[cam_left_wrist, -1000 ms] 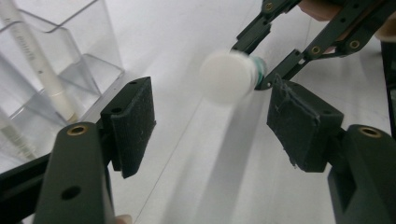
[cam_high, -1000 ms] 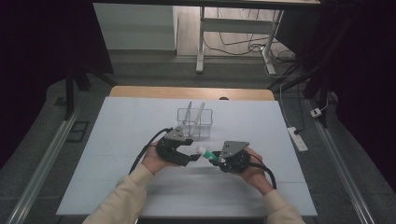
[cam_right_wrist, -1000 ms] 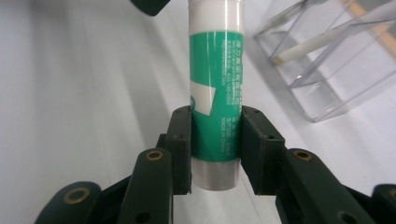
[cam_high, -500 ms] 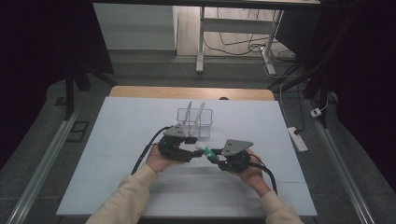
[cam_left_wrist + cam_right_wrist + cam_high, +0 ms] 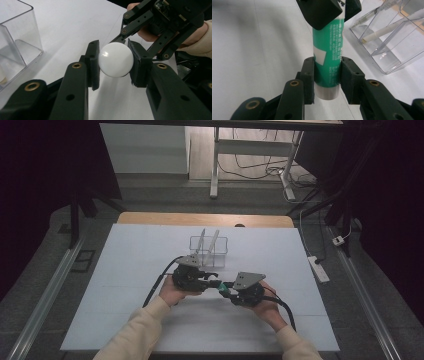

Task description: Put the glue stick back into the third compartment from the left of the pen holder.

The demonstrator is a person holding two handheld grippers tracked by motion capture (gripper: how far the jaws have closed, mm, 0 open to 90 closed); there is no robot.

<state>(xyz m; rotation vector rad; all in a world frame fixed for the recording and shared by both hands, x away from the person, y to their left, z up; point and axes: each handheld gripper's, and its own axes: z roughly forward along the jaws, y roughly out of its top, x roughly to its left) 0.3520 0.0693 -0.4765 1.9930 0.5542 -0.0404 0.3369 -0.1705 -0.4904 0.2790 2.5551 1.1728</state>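
Observation:
A green glue stick [image 5: 327,47] with a white cap [image 5: 115,59] hangs between both grippers above the white table [image 5: 125,270]. My right gripper [image 5: 327,75] is shut on the green body near its bottom end. In the high view the right gripper [image 5: 227,291] sits at centre right and the left gripper [image 5: 215,282] faces it from the left. The left gripper [image 5: 115,63] has just been closing, and its pads now press on both sides of the round white cap. The left gripper's tips [image 5: 329,7] cover the stick's far end in the right gripper view.
A clear plastic box [image 5: 208,245] with two long white sticks leaning in it stands just behind the grippers. The same clear box [image 5: 17,37] lies close to the left gripper's left side. A power strip [image 5: 318,269] lies off the table's right edge.
The left gripper's jaws, wide apart a second ago, have come together onto the white cap. Both hands have stayed almost in place.

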